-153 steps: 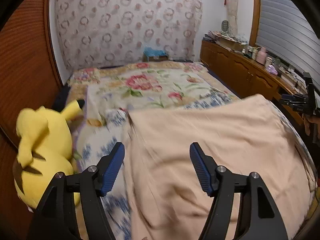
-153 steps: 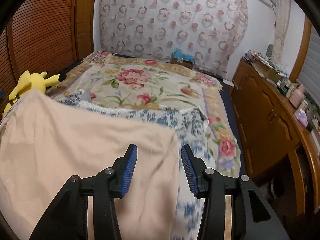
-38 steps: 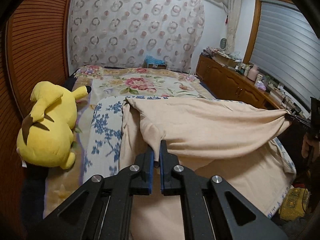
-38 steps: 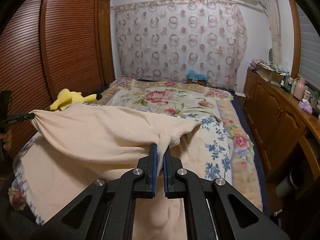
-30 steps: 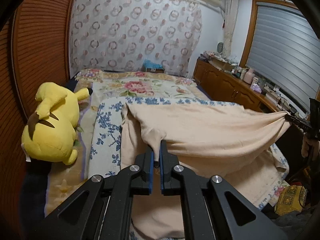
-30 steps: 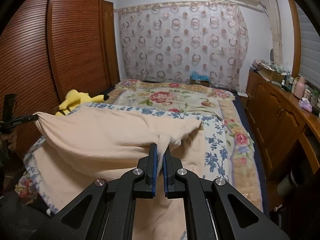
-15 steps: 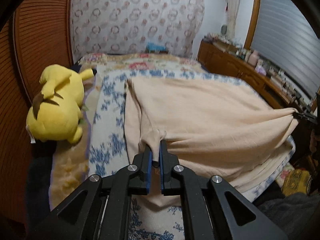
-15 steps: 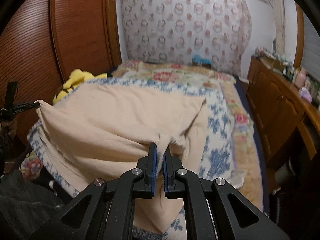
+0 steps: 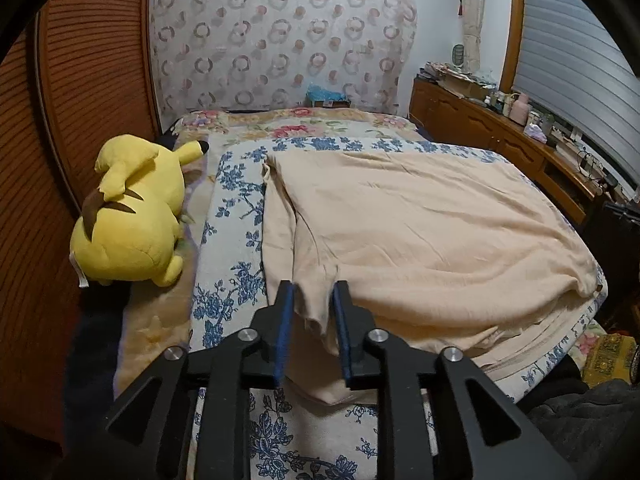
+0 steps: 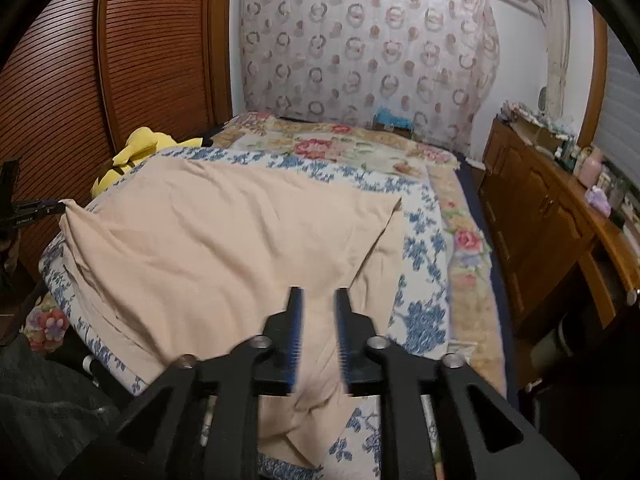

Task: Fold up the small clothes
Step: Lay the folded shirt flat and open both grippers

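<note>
Both tongs just let go of the beige cloth (image 9: 420, 232), now folded flat on the bed (image 9: 236, 216).
L tongs (image 9: 313, 300) & R tongs (image 10: 318, 308): jaws have just been opening, parted a bit, cloth corner between the pads but not pinched. Yellow plush (image 9: 132, 216) lies left of the cloth w/ a gap between.

The cloth (image 9: 420, 232) lies spread on the bed (image 9: 224, 248), doubled over itself, with its near edge at the bed's near end. The plush toy (image 9: 132, 216) lies on the bed to the left of the cloth, against the slatted doors (image 9: 80, 120). The cabinet (image 10: 548, 216) runs along the bed's right side, and the curtain (image 9: 280, 40) hangs behind the bed's far end.
</note>
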`<state>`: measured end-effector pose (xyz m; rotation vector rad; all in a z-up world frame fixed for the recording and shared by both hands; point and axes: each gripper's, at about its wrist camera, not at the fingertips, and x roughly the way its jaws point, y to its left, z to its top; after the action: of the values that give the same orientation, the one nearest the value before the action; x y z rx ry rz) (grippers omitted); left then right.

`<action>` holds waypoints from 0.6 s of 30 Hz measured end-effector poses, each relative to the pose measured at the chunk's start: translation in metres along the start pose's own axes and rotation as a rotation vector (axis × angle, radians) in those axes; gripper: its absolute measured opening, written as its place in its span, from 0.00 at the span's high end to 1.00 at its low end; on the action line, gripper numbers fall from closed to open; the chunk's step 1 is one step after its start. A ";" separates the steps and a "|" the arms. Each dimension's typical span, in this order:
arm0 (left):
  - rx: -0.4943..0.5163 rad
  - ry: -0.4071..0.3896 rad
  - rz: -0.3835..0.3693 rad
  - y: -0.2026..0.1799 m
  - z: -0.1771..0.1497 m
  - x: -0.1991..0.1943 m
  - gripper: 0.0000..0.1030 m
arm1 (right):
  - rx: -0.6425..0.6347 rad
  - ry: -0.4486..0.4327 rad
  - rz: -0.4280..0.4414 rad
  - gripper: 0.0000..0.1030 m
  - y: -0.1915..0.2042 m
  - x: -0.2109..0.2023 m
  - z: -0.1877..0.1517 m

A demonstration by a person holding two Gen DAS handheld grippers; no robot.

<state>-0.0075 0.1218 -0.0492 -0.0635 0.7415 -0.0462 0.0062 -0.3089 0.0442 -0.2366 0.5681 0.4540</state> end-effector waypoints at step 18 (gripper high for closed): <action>-0.027 0.019 0.043 0.004 -0.003 0.019 0.57 | -0.052 0.072 0.125 0.64 0.056 0.098 -0.006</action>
<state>0.0042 0.1240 -0.0649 -0.0733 0.7622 0.0039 0.0498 -0.2275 -0.0207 -0.2685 0.6440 0.5837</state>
